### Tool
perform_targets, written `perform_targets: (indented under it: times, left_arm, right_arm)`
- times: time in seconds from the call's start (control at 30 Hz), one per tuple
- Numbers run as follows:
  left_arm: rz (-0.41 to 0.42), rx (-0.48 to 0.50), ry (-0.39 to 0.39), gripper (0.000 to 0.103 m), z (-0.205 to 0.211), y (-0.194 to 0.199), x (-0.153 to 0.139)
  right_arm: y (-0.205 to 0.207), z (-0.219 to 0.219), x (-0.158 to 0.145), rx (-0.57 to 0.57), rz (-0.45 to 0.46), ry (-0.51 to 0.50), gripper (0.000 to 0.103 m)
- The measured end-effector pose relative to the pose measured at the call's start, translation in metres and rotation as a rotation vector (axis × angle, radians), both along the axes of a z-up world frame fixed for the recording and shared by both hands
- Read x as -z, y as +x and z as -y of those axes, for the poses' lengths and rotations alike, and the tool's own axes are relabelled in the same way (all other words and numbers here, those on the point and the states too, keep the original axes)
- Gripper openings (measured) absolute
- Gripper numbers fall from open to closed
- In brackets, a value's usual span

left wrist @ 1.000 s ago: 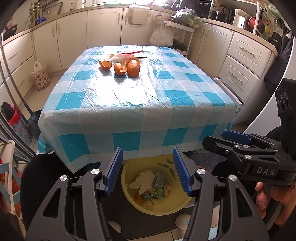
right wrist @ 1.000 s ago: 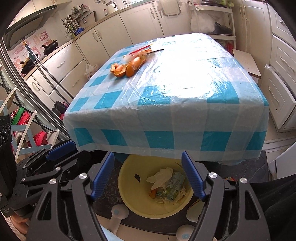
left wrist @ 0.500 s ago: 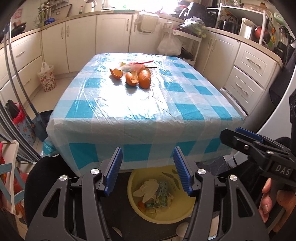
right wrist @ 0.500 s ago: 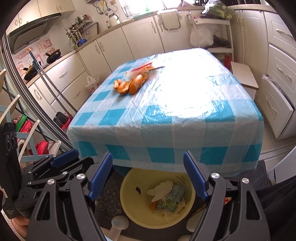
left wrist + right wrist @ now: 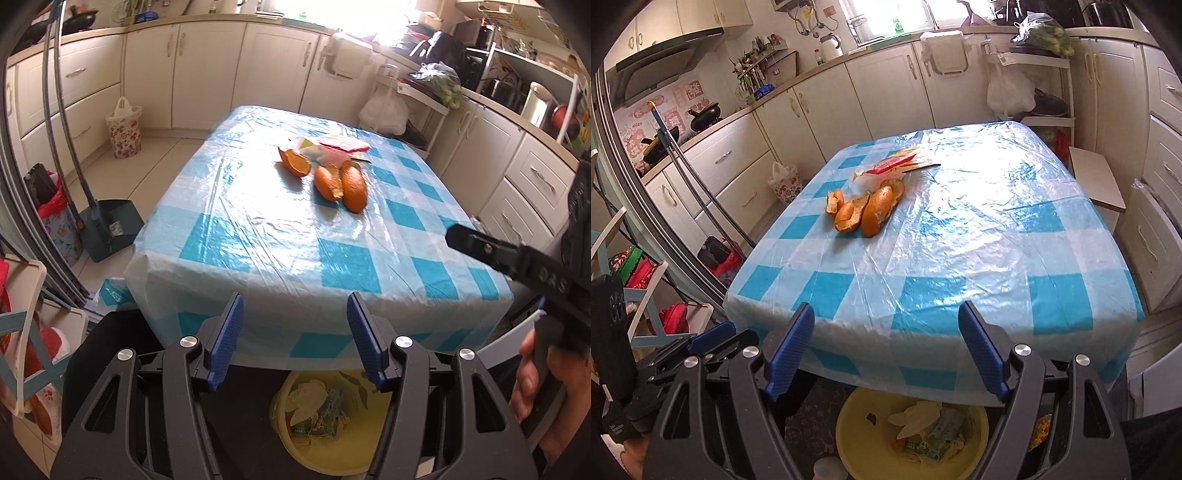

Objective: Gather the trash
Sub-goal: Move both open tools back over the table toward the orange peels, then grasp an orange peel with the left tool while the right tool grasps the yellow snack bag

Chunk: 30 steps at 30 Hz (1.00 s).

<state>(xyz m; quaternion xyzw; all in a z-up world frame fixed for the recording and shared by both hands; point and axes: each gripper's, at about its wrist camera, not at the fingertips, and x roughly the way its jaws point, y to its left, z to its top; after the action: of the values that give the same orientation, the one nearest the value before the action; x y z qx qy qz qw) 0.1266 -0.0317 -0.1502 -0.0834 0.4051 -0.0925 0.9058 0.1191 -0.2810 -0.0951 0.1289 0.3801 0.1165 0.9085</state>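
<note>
Lying far beyond both grippers: orange peels (image 5: 338,177) on table (image 5: 258,236) | left gripper (image 5: 293,334) released, empty | right gripper (image 5: 886,347) released, empty

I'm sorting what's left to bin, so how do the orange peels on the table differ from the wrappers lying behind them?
The orange peels are curled, thick and orange; the wrappers lie flat, thin, red and yellow with clear plastic. The orange peels sit nearer the yellow basin; the wrappers lie farther back. Both rest on the checked tablecloth, untouched by either gripper.

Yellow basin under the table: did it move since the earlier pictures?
Cannot tell. The basin sits lower in both views, but so does the table edge; the cameras shifted.
</note>
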Motion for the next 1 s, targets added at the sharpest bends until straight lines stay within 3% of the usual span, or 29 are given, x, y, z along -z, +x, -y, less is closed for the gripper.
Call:
perform_targets:
  times: [0.43, 0.73, 1.0]
  left_arm:
    - [-0.023, -0.097, -0.048, 0.056, -0.023, 0.090, -0.002]
    - [-0.072, -0.078, -0.051, 0.057, -0.004, 0.163, 0.003]
    - [-0.148, -0.070, -0.038, 0.058, 0.018, 0.227, 0.022]
  right_arm:
    - [0.102, -0.012, 0.005, -0.025, -0.037, 0.012, 0.077]
    - [0.175, 0.014, 0.015, -0.003, -0.104, 0.280, 0.075]
    - [0.235, 0.023, 0.046, 0.039, -0.217, 0.516, 0.052]
